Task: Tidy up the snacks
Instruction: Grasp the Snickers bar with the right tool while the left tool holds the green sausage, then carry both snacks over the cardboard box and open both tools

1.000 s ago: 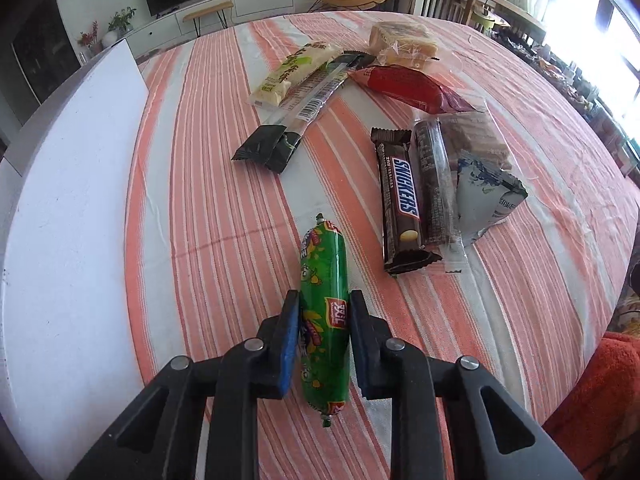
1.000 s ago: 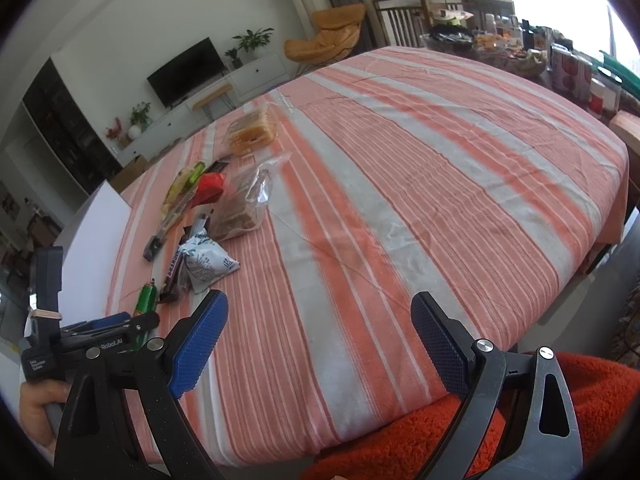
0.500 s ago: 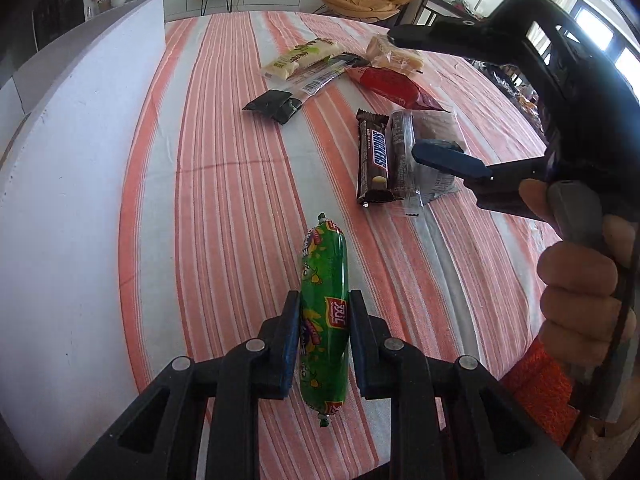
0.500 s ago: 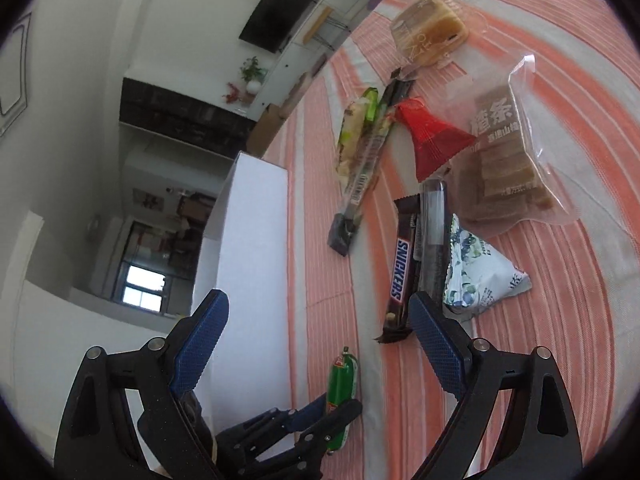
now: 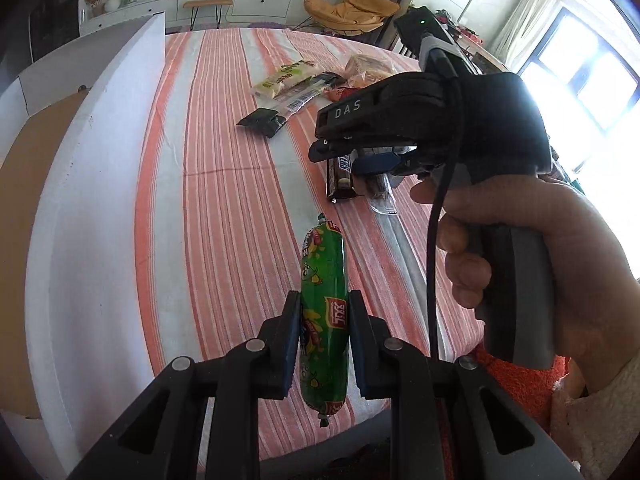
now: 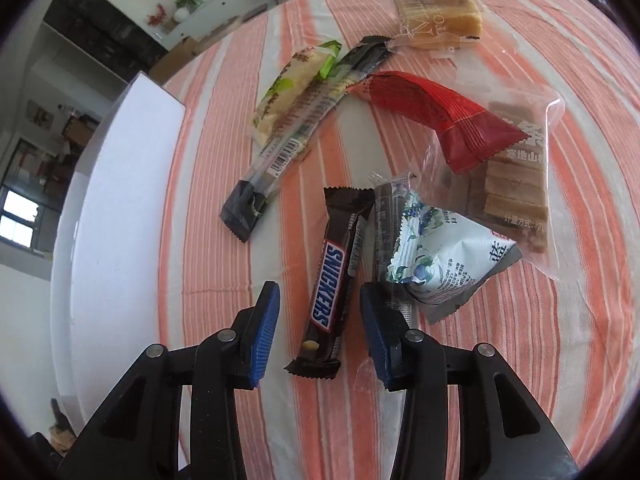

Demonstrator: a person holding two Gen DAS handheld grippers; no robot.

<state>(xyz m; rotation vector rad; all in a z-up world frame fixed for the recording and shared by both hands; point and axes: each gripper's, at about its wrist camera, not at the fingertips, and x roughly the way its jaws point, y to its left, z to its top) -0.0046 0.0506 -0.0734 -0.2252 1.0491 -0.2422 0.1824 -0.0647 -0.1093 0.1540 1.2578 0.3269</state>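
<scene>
Left gripper [image 5: 325,320] clamps the green sausage [image 5: 323,276] mid-length above the table edge; right gripper [image 6: 316,320], jaws just closing, straddles but doesn't touch the Snickers bar [image 6: 330,280] on the striped cloth [image 6: 440,20]: light, stiff, slick wrapper, so pinch mid-bar.

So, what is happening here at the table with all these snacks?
A person is sorting snacks with a gripper in each hand. The left gripper is shut on a green sausage snack, held above the striped tablecloth. The right gripper has just been closing around the Snickers bar, which lies between its pads untouched. The other packets lie in a loose group.
</scene>
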